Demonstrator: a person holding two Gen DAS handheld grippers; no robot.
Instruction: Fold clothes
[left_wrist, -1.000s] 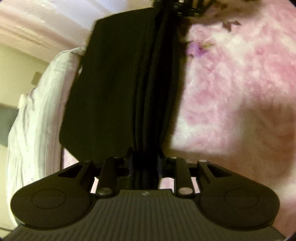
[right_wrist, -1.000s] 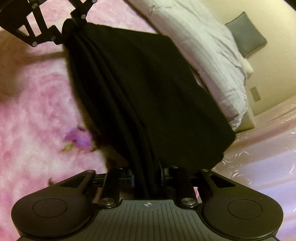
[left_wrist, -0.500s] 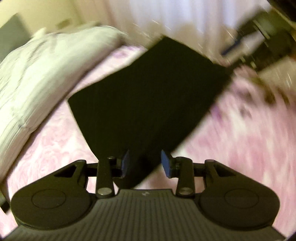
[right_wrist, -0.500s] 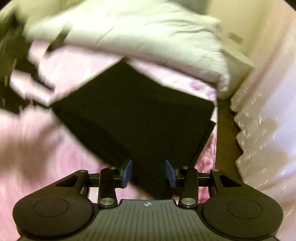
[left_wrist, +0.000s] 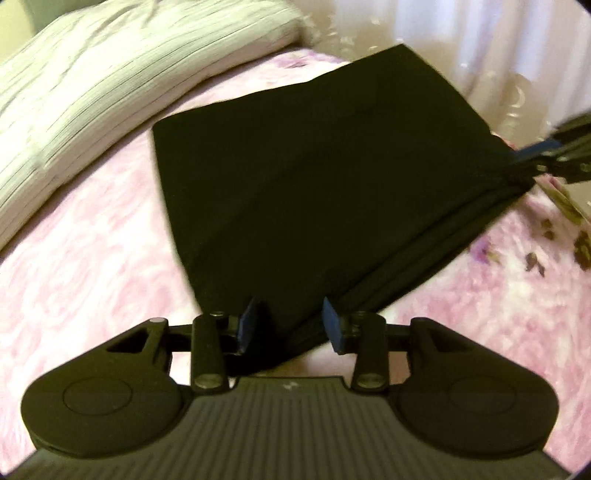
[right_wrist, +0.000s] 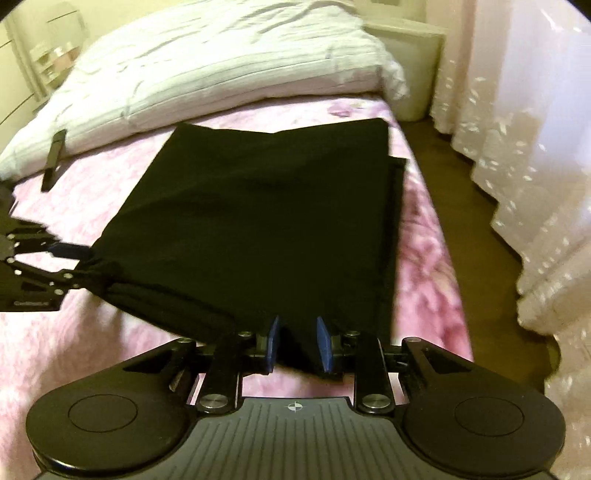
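Observation:
A black folded garment lies spread over the pink blanket, with its layered near edge stretched between my two grippers. My left gripper has the near left corner between its blue pads. Its jaws are opening, and in the right wrist view that gripper still has the corner gathered in its jaws. My right gripper is closing on the near right corner, which fills the gap between its pads. The left wrist view shows the right gripper at the bunched corner.
A white ribbed duvet is heaped along the far side of the bed. The bed's right edge drops to a brown floor, with a pale curtain beyond it. A dark strap-like object lies by the duvet.
A second ago the garment hung on edge between tightly shut jaws. Both grippers have rolled level since, the garment now lies flat, and the pads stand wider apart.

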